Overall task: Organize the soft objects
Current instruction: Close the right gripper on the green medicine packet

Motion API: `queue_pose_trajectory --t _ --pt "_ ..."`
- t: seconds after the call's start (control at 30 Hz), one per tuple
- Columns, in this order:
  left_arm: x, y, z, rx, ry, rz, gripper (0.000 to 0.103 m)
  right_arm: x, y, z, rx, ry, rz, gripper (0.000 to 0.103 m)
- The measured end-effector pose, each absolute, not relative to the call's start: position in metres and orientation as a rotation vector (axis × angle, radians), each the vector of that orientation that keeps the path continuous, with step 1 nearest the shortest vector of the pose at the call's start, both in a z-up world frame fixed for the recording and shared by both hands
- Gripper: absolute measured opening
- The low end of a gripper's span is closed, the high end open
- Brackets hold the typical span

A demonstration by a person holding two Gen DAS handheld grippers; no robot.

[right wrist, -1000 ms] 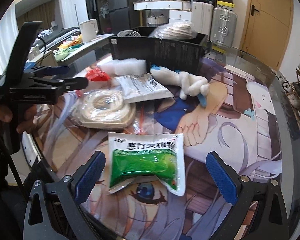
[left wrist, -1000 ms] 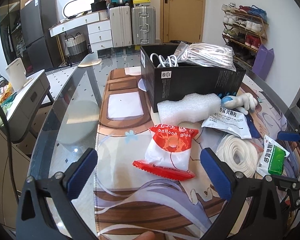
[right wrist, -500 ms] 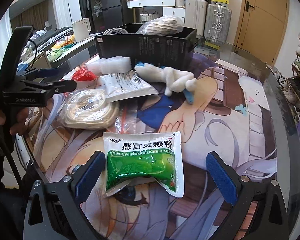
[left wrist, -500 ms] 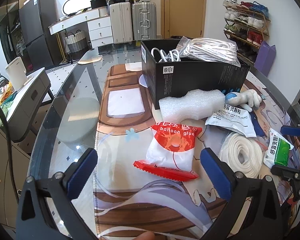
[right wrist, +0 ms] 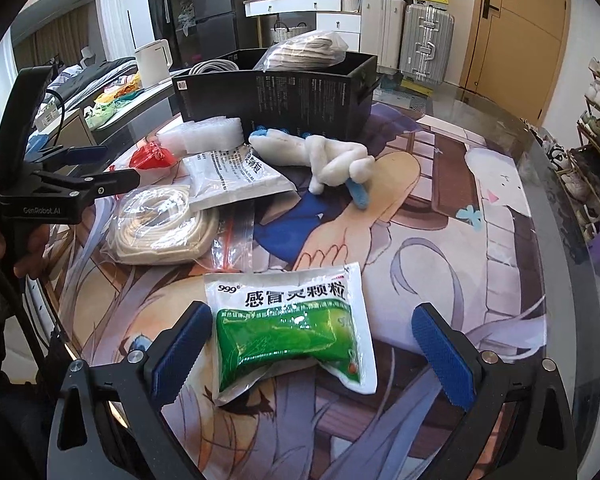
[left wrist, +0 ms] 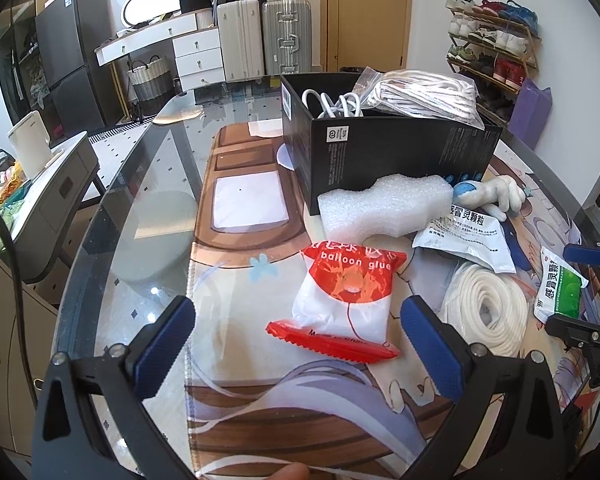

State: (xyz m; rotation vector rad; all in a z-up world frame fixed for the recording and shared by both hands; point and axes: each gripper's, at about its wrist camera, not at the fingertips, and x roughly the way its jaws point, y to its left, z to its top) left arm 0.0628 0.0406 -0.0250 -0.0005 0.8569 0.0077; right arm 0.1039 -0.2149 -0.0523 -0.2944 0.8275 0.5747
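We hold the left gripper low over the near edge of the glass table, its 2 blue-padded fingers spread wide and gripping nothing. The red-and-white balloon glue packet lies flat on the printed mat between them, closer to the right pad, touching neither. The right gripper is posed the same way, wide open and empty, with the green medicine sachet lying between its pads, nearer the left one.

A fingertip at the bottom edge of the left view is cut off, and in the right view the hand on the left gripper's handle is mostly hidden behind the tool. The far end of the sachet sits under the right gripper in the left view, so we see only part of its print.

Taking the black box as our landmark: the glue packet lies well in front of it, and the coil of white rope in a clear bag lies in front of it and to the right. The white medicine packet lies just beyond the coil, nearer the box. A white foam block rests against the box's front wall, and a white plush toy with a blue end lies by its front right corner. Inside the box sit a white cable and a bagged bundle of white cord that rises above the rim.
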Motion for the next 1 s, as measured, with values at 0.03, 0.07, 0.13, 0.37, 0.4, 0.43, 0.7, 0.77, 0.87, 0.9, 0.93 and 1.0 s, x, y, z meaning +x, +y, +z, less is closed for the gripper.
queue_pose_trajectory --t 0.03,0.07,0.13,0.37,0.4,0.43,0.7,0.77,0.87,0.9,0.93,1.0 --pt "0.063 0.040 -0.025 0.001 0.858 0.008 0.103 0.104 -0.215 -0.052 -0.294 0.827 0.575 0.101" --pt "0.063 0.041 -0.025 0.001 0.858 0.008 0.103 0.103 -0.216 -0.052 -0.296 0.825 0.576 0.099" --pt "0.063 0.040 -0.025 0.006 0.861 0.008 0.103 0.101 -0.216 -0.051 -0.298 0.821 0.583 0.094" --pt "0.066 0.040 -0.027 0.008 0.871 0.006 0.103 0.100 -0.216 -0.048 -0.300 0.803 0.605 0.072" --pt "0.066 0.041 -0.027 0.007 0.873 0.008 0.103 0.099 -0.217 -0.047 -0.298 0.801 0.607 0.070" --pt "0.067 0.041 -0.028 0.006 0.876 0.010 0.103 0.099 -0.217 -0.047 -0.295 0.798 0.610 0.068" --pt "0.073 0.043 -0.033 0.004 0.901 0.016 0.103 0.096 -0.220 -0.045 -0.276 0.783 0.629 0.058" --pt "0.073 0.044 -0.034 -0.002 0.907 0.011 0.103 0.096 -0.222 -0.044 -0.271 0.781 0.630 0.058" --pt "0.074 0.045 -0.034 -0.016 0.911 0.002 0.103 0.095 -0.225 -0.041 -0.261 0.774 0.627 0.058" --pt "0.074 0.046 -0.034 -0.020 0.913 0.001 0.103 0.094 -0.226 -0.040 -0.259 0.771 0.624 0.058" --pt "0.074 0.046 -0.034 -0.021 0.914 -0.001 0.102 0.094 -0.227 -0.039 -0.256 0.768 0.623 0.058" --pt "0.075 0.046 -0.035 -0.020 0.918 -0.003 0.102 0.094 -0.229 -0.036 -0.249 0.759 0.617 0.058"
